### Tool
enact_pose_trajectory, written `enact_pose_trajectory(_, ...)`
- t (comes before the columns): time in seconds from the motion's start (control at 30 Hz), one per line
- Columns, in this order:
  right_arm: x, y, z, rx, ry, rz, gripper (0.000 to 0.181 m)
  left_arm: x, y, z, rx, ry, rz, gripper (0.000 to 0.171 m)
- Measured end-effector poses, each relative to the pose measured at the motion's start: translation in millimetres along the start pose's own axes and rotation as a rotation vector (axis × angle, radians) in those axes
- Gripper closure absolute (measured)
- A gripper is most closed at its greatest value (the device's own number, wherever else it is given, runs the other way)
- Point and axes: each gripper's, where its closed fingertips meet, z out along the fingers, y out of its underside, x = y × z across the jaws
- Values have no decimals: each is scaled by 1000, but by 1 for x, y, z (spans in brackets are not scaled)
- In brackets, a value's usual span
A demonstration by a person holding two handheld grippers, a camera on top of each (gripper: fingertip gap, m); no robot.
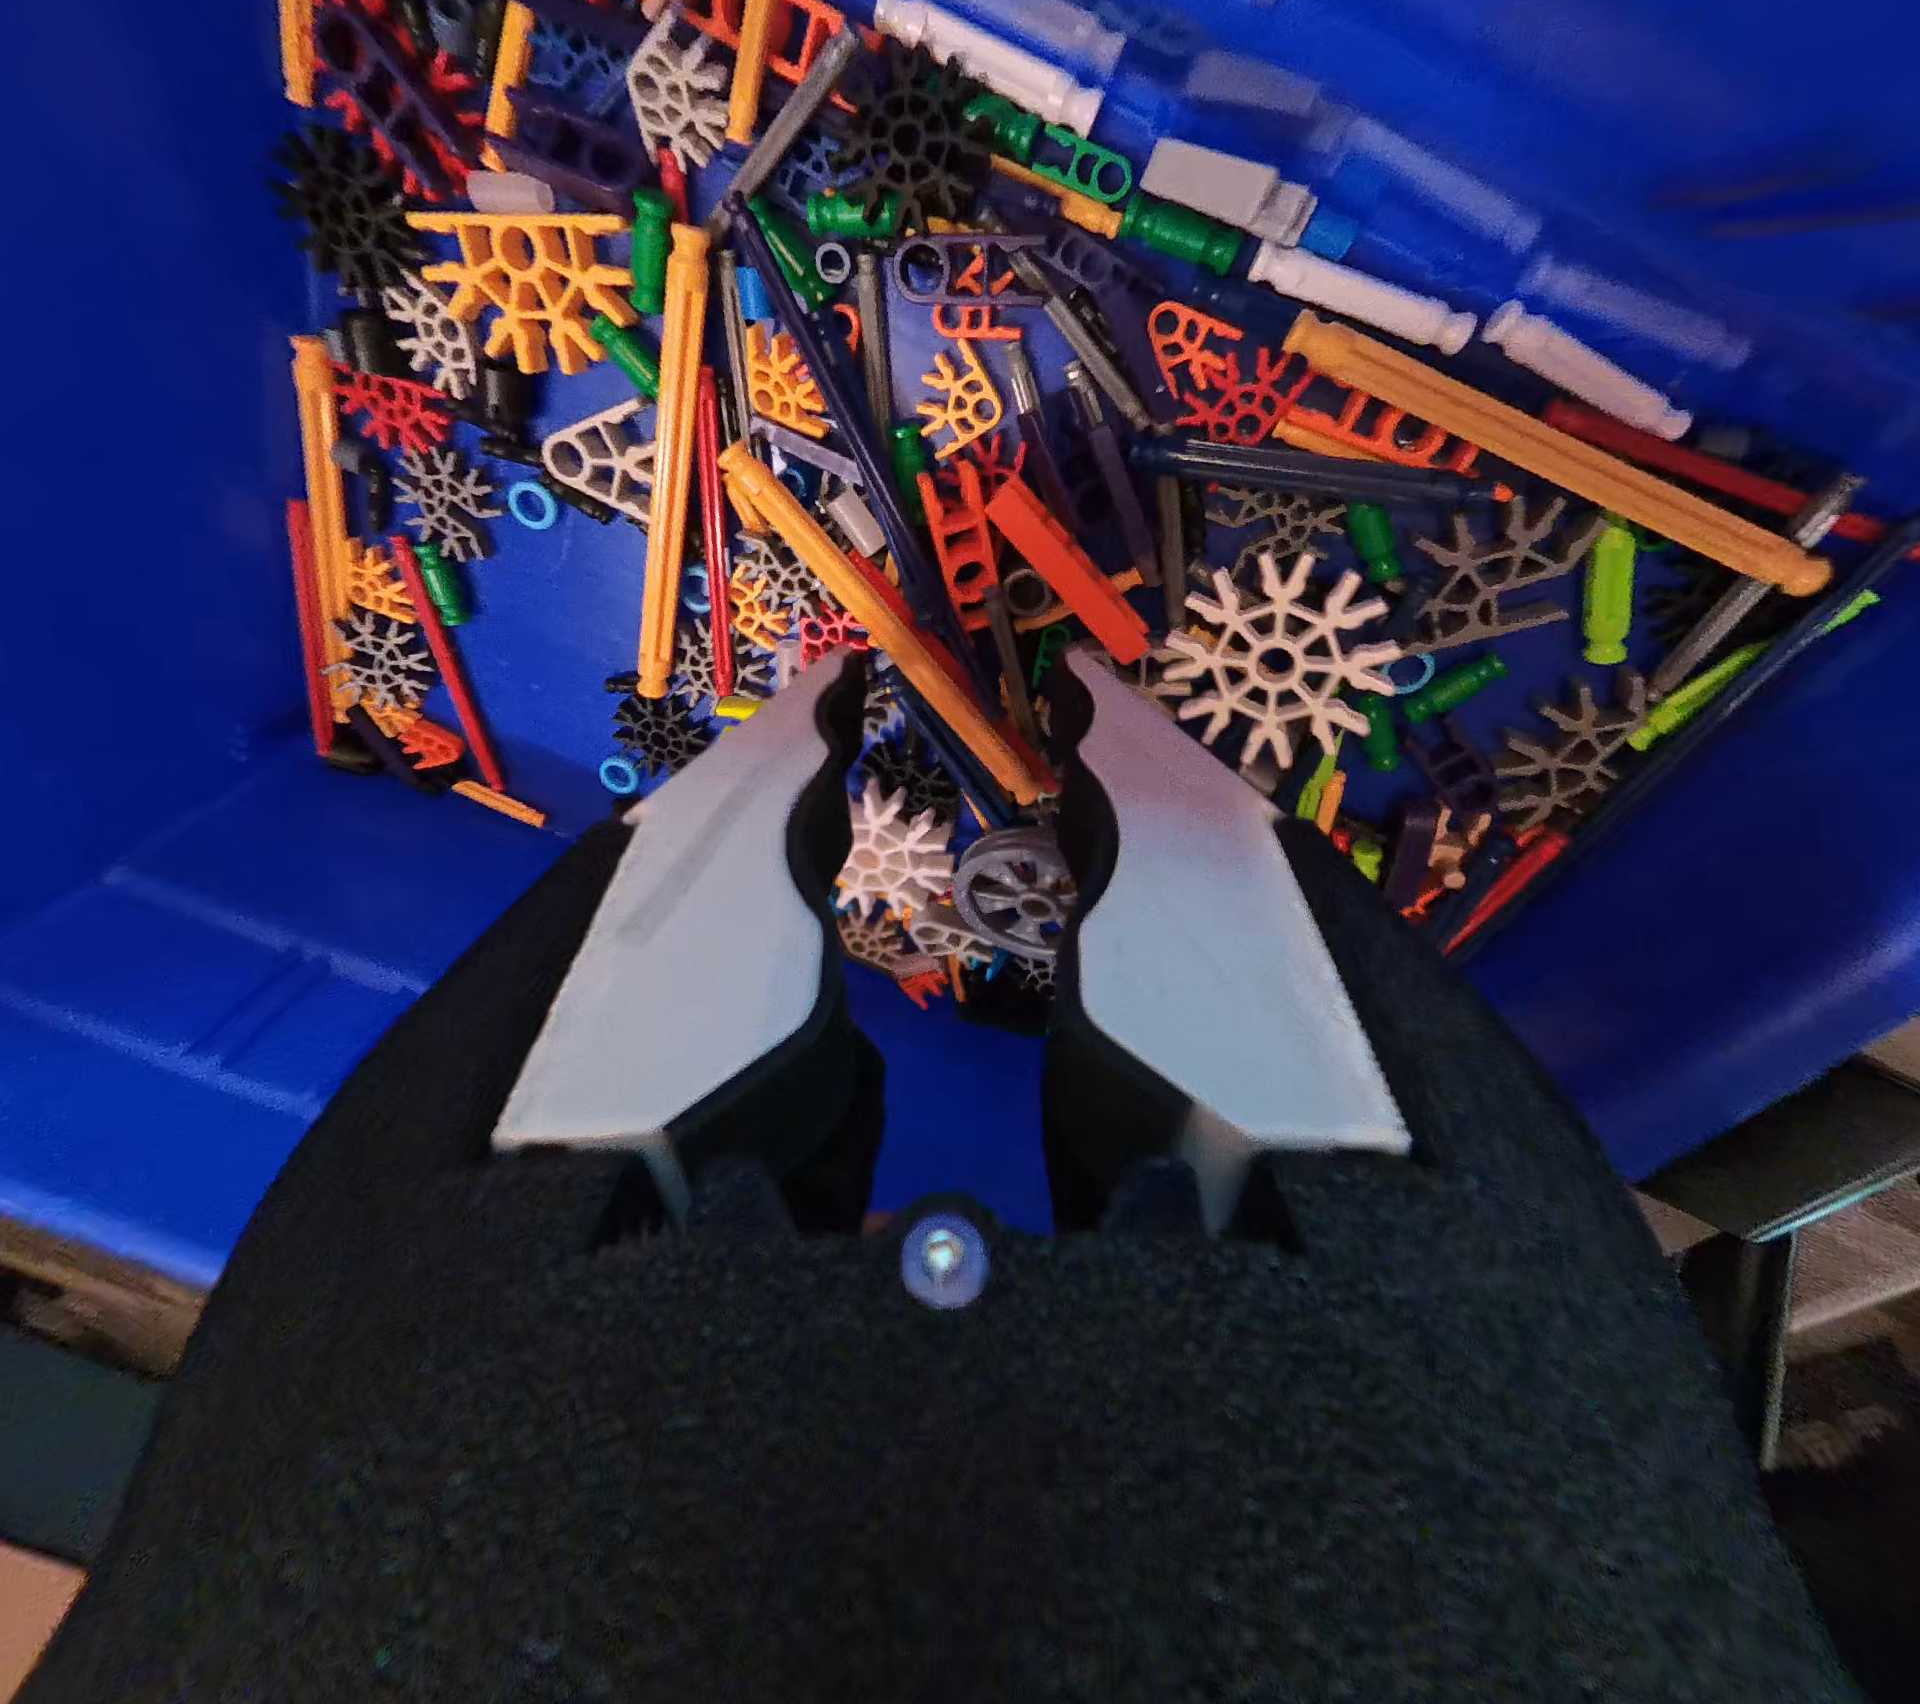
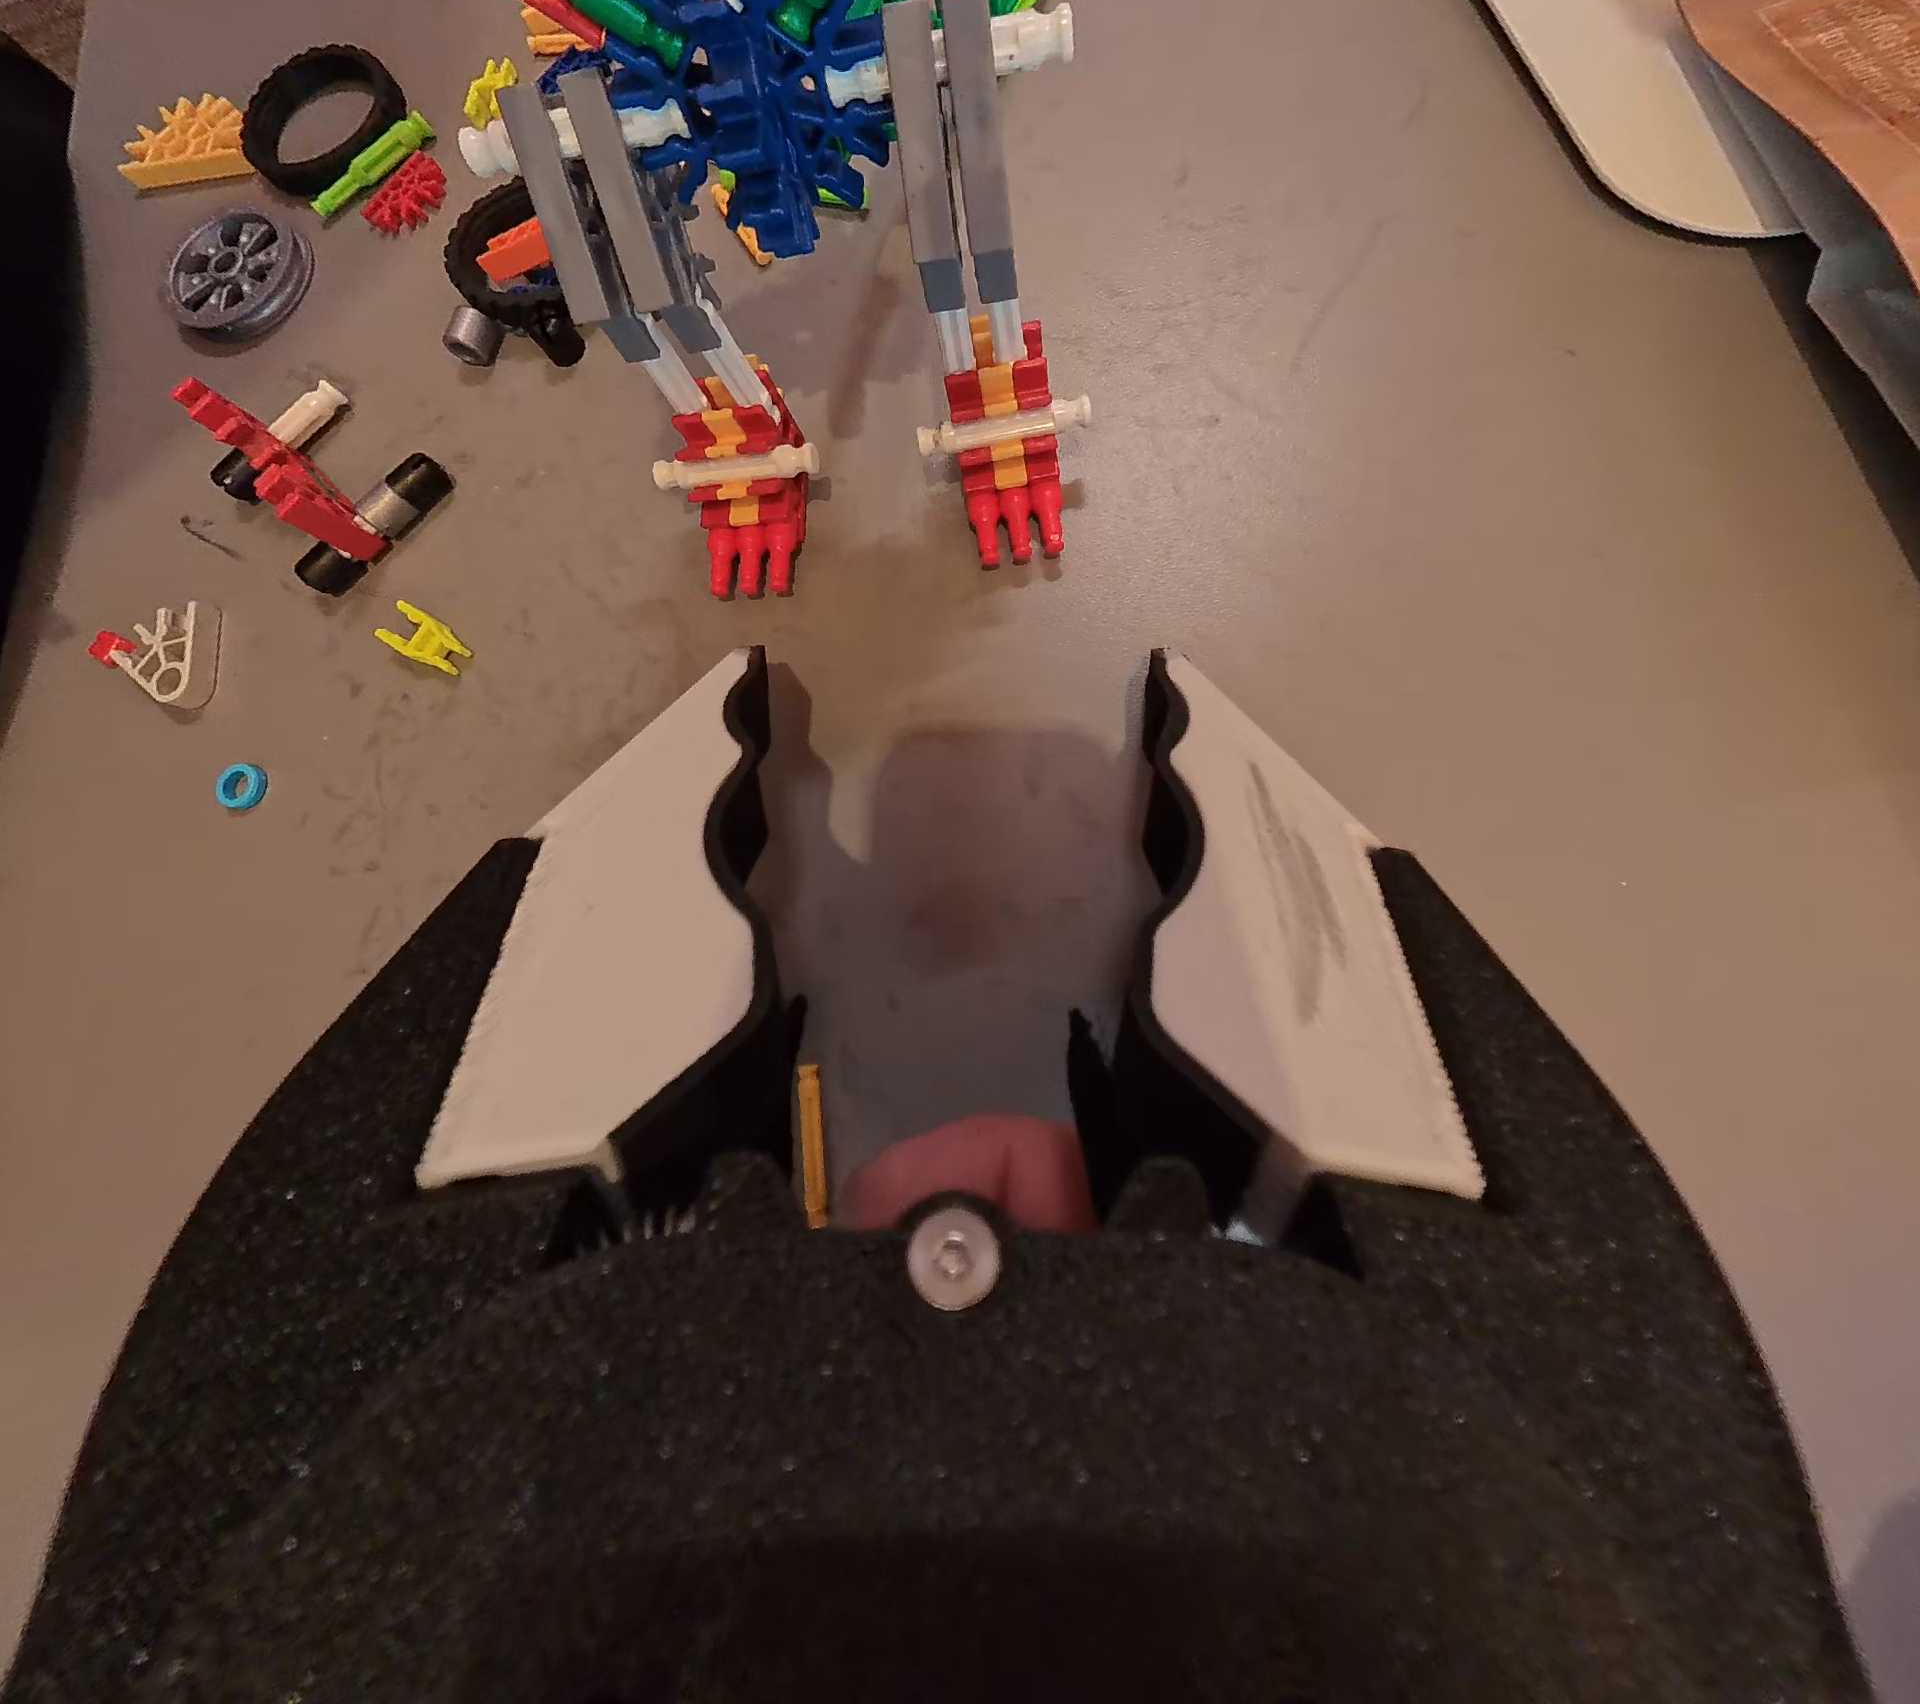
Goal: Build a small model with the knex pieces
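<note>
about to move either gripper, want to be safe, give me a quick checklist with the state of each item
1. Left gripper open: ok.
2. Left gripper inside the blue bin, over the loose building pieces: ok.
3. Left gripper holding nothing: cannot tell; yellow rod runs between its tips.
4. Right gripper open and holding nothing: ok.
5. Right gripper apart from the built model on the grey table: ok.
6. Model's two red feet on the table: ok.

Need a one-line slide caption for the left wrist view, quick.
Open left gripper poised over a blue bin of mixed plastic construction rods and connectors.
</note>
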Motion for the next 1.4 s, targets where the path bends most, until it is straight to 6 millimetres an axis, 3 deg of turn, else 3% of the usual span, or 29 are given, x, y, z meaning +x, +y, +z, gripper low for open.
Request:
enact_pose_trajectory(0.27,0,0,0,0,1,-1,109,-4,-1,7,28,-16,-24,165)
enact_pose_trajectory(0.67,0,0,0,0,1,0,109,-52,1,-11,106,-194,-154,165)
enact_pose_trajectory(1.2,0,0,0,-1,2,-2,109,-51,1,1,61,-214,-130,158)
enact_pose_trajectory(1.4,0,0,0,0,1,0,109,-58,-1,-10,95,-253,-141,151)
